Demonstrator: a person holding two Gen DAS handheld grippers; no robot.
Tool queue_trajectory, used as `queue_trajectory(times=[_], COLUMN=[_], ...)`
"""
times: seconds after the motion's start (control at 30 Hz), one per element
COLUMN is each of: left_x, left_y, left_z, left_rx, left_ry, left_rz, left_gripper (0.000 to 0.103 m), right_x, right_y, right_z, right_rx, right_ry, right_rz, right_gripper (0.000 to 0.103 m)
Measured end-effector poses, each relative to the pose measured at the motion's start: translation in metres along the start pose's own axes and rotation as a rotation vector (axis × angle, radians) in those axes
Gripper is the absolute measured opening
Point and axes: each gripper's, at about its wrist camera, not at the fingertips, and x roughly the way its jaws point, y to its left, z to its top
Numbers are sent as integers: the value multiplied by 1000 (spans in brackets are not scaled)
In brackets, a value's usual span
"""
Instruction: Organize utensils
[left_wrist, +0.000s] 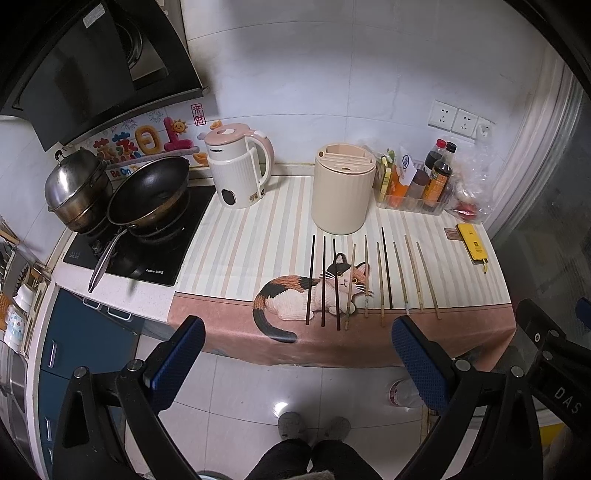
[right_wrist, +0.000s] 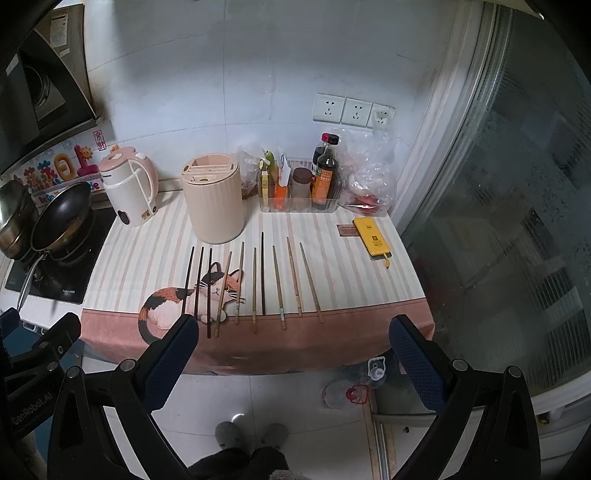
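Observation:
Several loose chopsticks lie side by side on the striped cat-print cloth (left_wrist: 240, 240) (right_wrist: 147, 251): dark chopsticks (left_wrist: 323, 280) (right_wrist: 199, 284) at the left and one more among the bamboo chopsticks (left_wrist: 413, 275) (right_wrist: 294, 282) to the right. Behind them stands a beige ribbed utensil holder (left_wrist: 343, 192) (right_wrist: 216, 203) with slots in its top. My left gripper (left_wrist: 297, 332) hangs open in front of the counter edge, holding nothing. My right gripper (right_wrist: 293, 330) is likewise open and empty, short of the cloth's front edge.
A pink-and-white kettle (left_wrist: 240, 166) (right_wrist: 129, 192) stands left of the holder, beside a wok (left_wrist: 149, 192) and steel pot (left_wrist: 77, 188) on the hob. A condiment tray (left_wrist: 413, 184) (right_wrist: 299, 184), plastic bag (right_wrist: 369, 177) and yellow power bank (left_wrist: 472, 245) (right_wrist: 371, 236) sit right. A glass door (right_wrist: 498, 221) bounds the right.

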Motion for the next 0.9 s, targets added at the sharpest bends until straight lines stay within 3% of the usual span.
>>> queue_trajectory(times=[0.9], left_x=[-1], left_y=[-3], left_z=[0], left_rx=[1], left_ry=[-5], left_rz=[2], left_gripper=[103], right_x=[-2], right_y=[-2], right_z=[-3], right_rx=[-1], right_ry=[-6], right_rz=[5], right_gripper=[103])
